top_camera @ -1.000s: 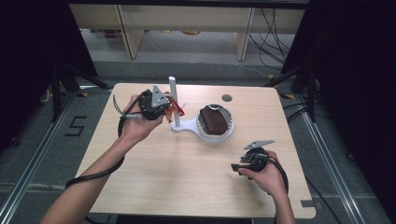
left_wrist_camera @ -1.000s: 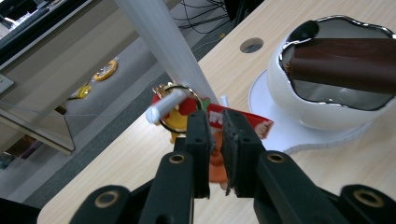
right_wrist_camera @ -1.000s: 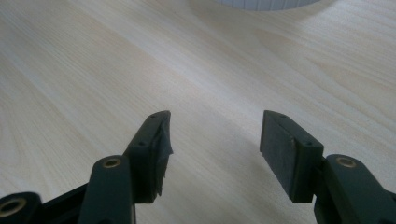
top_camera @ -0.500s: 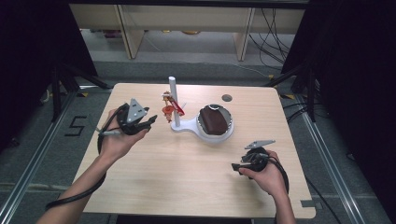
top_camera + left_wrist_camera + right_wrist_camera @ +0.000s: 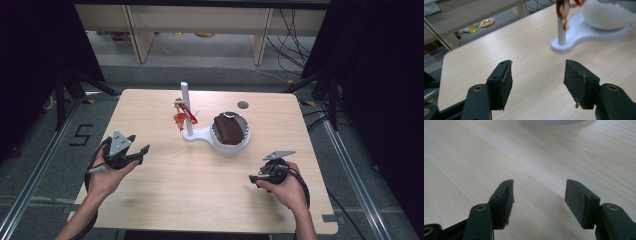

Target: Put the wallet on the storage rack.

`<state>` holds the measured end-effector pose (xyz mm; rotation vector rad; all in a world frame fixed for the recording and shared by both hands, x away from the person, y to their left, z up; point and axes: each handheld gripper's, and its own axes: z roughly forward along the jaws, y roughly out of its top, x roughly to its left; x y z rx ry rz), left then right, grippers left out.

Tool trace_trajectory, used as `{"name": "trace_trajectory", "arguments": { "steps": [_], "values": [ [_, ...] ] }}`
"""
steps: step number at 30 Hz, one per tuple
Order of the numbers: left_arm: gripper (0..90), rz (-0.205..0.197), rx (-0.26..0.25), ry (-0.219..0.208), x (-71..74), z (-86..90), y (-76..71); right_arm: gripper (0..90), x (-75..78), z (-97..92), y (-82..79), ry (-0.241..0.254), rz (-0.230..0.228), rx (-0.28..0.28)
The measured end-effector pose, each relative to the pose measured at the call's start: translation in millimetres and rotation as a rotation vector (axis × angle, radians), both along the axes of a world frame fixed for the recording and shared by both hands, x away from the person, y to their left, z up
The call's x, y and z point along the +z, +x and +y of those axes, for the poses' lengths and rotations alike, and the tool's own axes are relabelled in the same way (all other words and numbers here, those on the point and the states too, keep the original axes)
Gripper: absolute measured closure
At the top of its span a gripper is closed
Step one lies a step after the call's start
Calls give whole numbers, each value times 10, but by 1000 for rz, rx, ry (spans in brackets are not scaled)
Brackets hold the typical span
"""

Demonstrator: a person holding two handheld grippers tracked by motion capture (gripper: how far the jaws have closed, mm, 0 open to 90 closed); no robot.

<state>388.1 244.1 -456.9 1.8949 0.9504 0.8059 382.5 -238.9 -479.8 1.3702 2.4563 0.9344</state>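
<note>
My left gripper (image 5: 135, 152), jaws just opened and empty, sits well apart from the red charm (image 5: 181, 116) hung on the stand (image 5: 187, 107); right gripper (image 5: 256, 178) open, idle; hanging looks done.

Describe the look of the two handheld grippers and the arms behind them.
The left gripper and the right gripper are black, each topped by a grey three-cornered plate and trailing a black cable. Their jaws carry worn black pads. Both forearms are bare, with no sleeves showing.

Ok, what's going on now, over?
Left gripper open, empty, just opened. Right gripper open, empty. Red ornament hangs on white post stand. Nothing blocking.
</note>
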Motion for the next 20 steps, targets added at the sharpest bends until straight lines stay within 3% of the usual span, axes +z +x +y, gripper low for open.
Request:
{"name": "trace_trajectory", "arguments": {
  "steps": [5,6,7,8,10,14,17,19,20],
  "values": [
    [382,14,39,-76,-389,157,-165,402,16,-9,-14,-2,12,-12],
    [384,13,41,-97,-464,187,-208,402,3,-32,6,-16,-19,12],
    [384,11,47,-108,-510,209,-239,402,2,-26,3,-11,-13,1],
    [384,11,51,-115,-542,229,-260,402,11,-18,-3,-7,4,-9],
    [380,17,64,-131,-572,255,-291,401,-8,-7,3,-2,-11,-4],
    [370,-25,70,-191,-615,280,-342,400,-5,1,0,-14,1,10],
    [368,-34,75,-191,-623,280,-361,400,-14,-13,3,-12,-4,12],
    [361,-36,74,-202,-634,288,-349,400,-8,-4,-23,4,32,-21],
    [355,-33,71,-201,-644,293,-339,400,-15,-25,-9,-2,5,-2]
  ]
}}
